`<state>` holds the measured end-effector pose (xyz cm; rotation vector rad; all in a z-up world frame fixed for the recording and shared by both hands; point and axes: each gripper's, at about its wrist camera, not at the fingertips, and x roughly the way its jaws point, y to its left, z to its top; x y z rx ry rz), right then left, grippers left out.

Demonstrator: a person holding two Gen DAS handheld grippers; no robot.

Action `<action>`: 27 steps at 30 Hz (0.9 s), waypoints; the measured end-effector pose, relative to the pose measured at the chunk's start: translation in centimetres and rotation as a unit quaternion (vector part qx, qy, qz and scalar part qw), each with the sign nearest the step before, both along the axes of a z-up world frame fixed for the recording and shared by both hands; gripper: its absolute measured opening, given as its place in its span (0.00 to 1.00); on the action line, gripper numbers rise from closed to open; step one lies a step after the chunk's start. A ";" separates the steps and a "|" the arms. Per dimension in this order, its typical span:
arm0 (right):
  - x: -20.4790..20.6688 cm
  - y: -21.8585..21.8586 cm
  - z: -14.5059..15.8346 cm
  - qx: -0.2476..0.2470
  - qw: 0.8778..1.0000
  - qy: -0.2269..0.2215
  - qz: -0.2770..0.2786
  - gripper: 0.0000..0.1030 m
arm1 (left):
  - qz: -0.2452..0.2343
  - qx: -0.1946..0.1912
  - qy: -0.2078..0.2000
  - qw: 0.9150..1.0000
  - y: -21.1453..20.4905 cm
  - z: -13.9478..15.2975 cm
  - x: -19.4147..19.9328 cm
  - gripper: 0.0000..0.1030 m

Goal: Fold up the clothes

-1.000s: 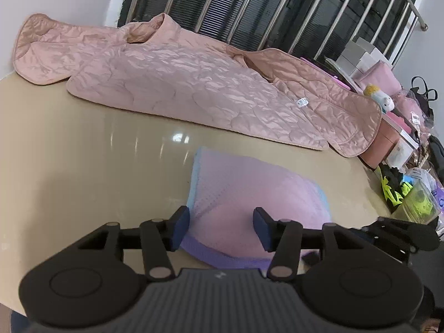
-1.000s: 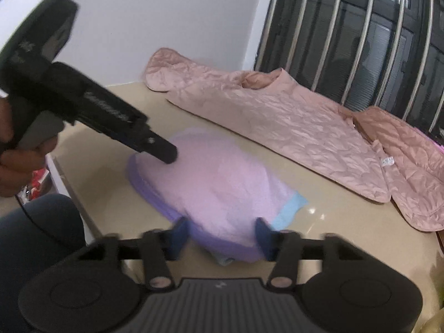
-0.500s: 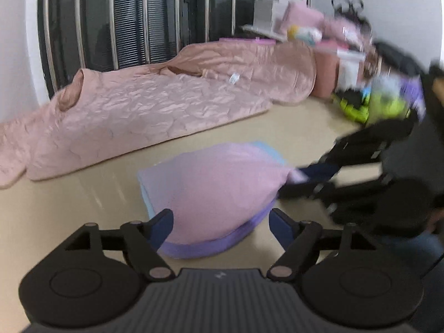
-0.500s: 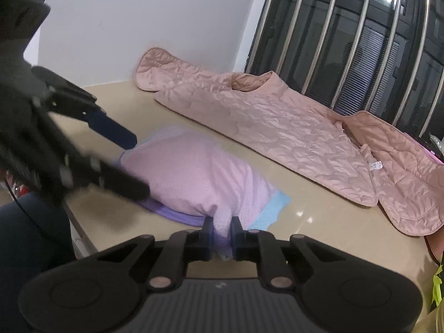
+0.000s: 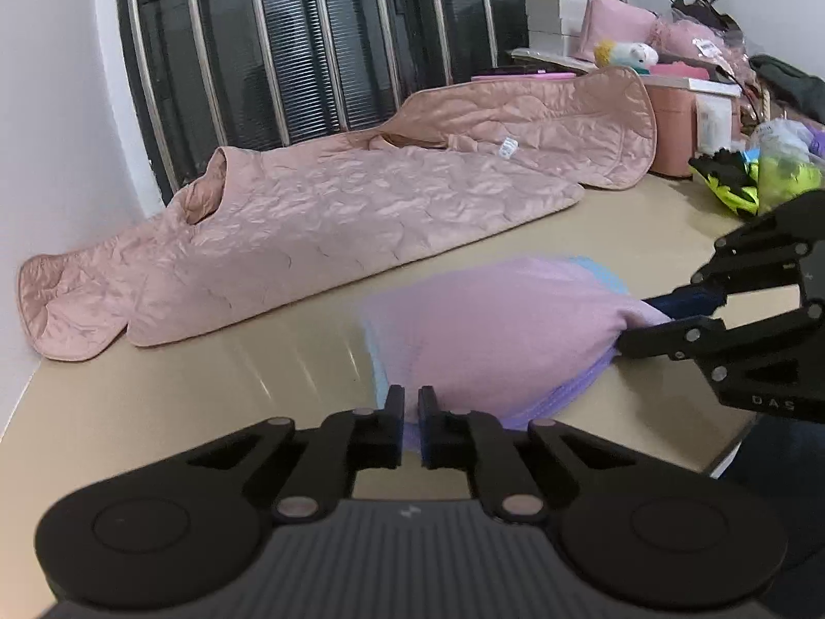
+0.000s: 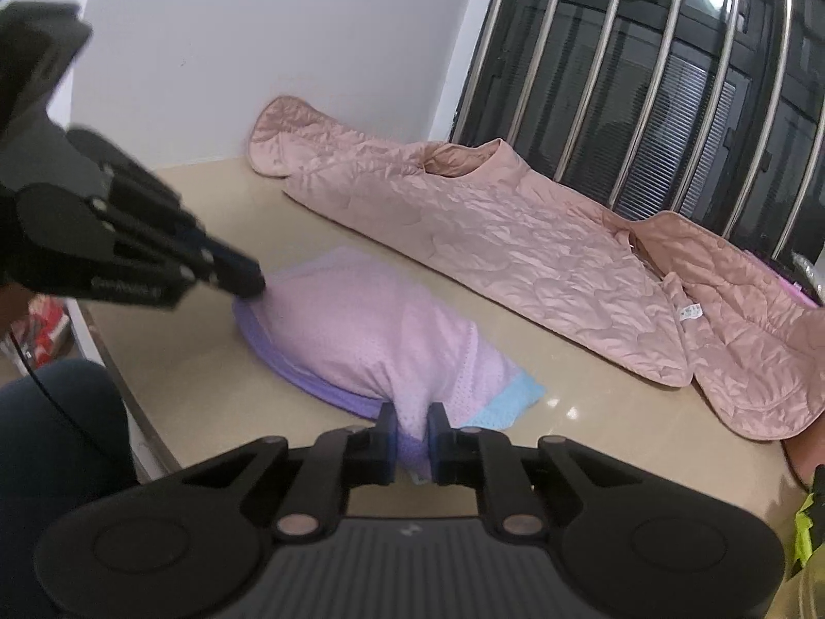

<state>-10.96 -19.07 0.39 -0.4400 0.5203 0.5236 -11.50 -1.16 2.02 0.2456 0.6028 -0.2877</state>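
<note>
Your left gripper (image 5: 410, 415) is closing on the near hem of the pink mesh shirt (image 5: 508, 325) on the table (image 5: 170, 397), and your right gripper (image 6: 411, 425), jaws easing apart, pinches its corner; it looks light and floppy, so hold the edges.

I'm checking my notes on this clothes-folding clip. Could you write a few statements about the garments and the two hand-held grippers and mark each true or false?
1. The right hand-held gripper pinches the lilac garment. True.
2. The pink quilted jacket is folded into a neat square. False: it lies spread out along the window bars.
3. The left hand-held gripper is at the lilac garment's edge. True: its jaws are closing on it.
4. The lilac garment lies on top of the jacket. False: it lies apart on the table.
</note>
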 end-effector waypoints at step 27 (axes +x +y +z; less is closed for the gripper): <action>4.7 -2.5 -0.2 0.165 0.973 0.126 -0.096 0.29 | 0.042 -0.166 0.133 0.976 1.1 -0.2 5.4 0.38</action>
